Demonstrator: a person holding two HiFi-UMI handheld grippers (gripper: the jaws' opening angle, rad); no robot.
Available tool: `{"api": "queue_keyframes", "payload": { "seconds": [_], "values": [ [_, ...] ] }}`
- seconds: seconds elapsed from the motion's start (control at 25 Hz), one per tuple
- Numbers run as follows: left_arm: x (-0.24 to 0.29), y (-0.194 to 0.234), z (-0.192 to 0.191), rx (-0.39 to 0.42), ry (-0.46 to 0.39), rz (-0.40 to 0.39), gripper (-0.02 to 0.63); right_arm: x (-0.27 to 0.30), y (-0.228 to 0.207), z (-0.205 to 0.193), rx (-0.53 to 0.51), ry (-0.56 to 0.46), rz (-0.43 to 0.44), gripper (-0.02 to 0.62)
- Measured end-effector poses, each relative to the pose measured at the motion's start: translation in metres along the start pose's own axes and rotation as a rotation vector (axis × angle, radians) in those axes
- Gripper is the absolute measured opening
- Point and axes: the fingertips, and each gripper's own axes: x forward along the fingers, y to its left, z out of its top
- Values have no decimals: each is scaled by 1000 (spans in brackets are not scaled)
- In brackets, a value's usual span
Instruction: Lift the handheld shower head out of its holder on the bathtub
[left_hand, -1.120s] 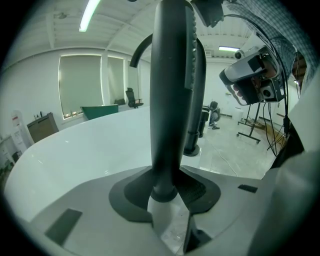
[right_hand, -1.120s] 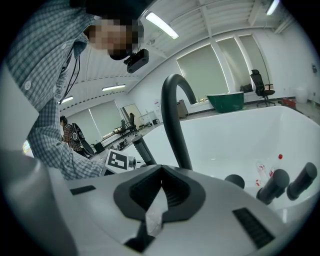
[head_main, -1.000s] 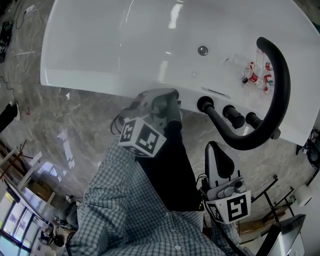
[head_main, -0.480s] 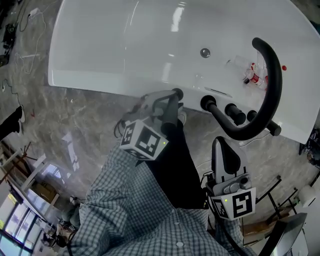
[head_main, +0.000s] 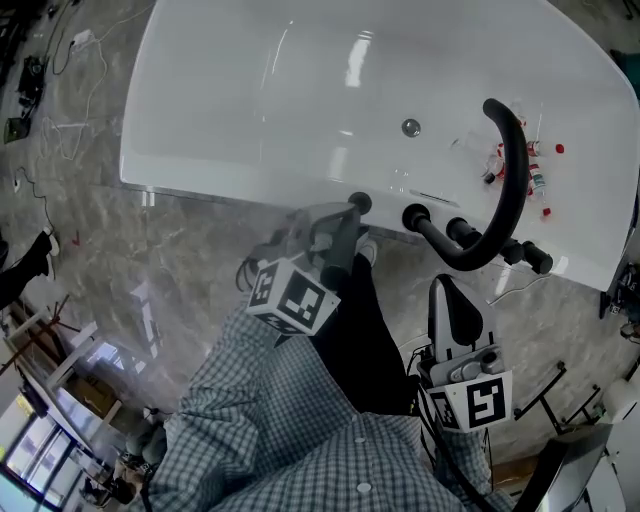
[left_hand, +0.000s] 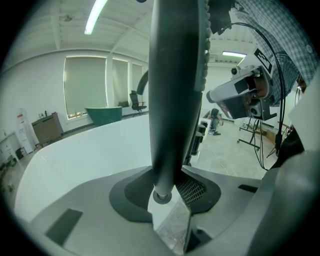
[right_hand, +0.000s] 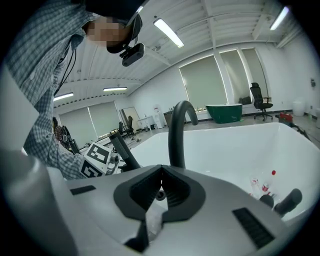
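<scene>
The handheld shower head (head_main: 350, 225) is a dark grey stick, held by my left gripper (head_main: 325, 228) just at the near rim of the white bathtub (head_main: 200, 180). In the left gripper view its handle (left_hand: 175, 100) runs straight up between the jaws, which are shut on it near its round lower end. My left gripper (left_hand: 167, 192) fills the bottom of that view. Lower right, my right gripper (head_main: 447, 290) points toward the tub, away from the shower head. Its jaws meet with nothing between them (right_hand: 160, 192).
A black arched faucet (head_main: 505, 190) rises from the tub rim at right, with black knobs (head_main: 415, 213) beside it. Small bottles (head_main: 520, 165) lie inside the tub. Grey marble floor (head_main: 150, 260) lies before the tub, and stands and cables are at the far right.
The head view has drawn back, so the tub looks smaller and sits further right. My left gripper keeps its grip on the shower head near the rim. The right gripper has hardly moved.
</scene>
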Motion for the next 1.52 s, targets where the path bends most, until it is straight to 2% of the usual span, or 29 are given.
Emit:
{"api": "queue_keyframes", "payload": {
  "seconds": [0.28, 0.76, 1.16, 1.52],
  "values": [
    [-27, -3, 24, 32, 5, -15, 124, -8, 4, 24, -6, -23, -30, 15],
    [-78, -2, 63, -31, -20, 17, 124, -32, 21, 74, -50, -69, -52, 15],
    [-113, -1, 97, -16, -44, 17, 124, -42, 37, 118, -88, -122, -65, 15],
    [-147, 2, 120, -61, -64, 35, 124, -57, 55, 143, -127, -153, -65, 15]
  ]
}}
